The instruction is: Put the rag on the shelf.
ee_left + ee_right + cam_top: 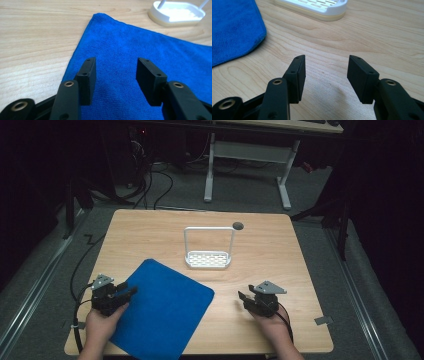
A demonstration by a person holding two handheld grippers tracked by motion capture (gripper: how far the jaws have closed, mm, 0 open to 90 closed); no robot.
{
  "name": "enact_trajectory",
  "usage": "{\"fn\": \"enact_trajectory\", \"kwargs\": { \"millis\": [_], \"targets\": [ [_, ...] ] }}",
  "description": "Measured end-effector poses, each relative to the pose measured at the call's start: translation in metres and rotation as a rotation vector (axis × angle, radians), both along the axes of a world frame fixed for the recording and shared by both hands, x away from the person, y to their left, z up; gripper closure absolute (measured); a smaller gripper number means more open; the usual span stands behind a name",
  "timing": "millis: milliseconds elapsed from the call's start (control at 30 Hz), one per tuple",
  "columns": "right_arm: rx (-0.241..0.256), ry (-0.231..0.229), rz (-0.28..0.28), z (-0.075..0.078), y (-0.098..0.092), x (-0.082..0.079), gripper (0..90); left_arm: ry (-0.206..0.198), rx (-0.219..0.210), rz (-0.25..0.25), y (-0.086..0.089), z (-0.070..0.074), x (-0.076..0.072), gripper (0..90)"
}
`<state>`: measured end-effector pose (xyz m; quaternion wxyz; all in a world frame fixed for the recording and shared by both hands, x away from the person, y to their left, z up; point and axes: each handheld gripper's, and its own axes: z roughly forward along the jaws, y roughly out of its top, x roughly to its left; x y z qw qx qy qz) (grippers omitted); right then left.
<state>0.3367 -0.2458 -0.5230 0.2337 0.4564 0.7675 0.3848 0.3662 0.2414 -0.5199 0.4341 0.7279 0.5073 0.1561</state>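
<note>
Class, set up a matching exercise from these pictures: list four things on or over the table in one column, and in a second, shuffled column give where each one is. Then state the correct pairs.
Things
1. blue cloth
2. white rack
3. left gripper
4. right gripper

Places
A. over bare wood, on the table's right side, jaws open
B. at the cloth's left edge, jaws open above the fabric
C. flat on the near left part of the table
D. upright near the middle of the table, beyond the cloth

Pairs: 1-C, 2-D, 3-B, 4-A
</note>
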Motion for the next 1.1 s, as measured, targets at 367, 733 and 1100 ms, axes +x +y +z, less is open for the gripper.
{"fn": "enact_trajectory", "kwargs": {
  "millis": [367,733,1100],
  "targets": [
    [-0.005,-0.013,0.026,-0.001,0.007,-0.001,54.1,0.004,0.013,-0.026,-0.001,-0.001,0.002,55.9],
    [0.036,-0.008,0.193,0.007,0.05,-0.004,78.3,0.062,0.031,-0.039,0.012,0.0,-0.01,81.0],
    [-0.043,0.071,0.392,-0.002,0.105,-0.003,90.0,0.128,0.106,-0.05,0.025,-0.008,-0.029,90.0]
  ]
}}
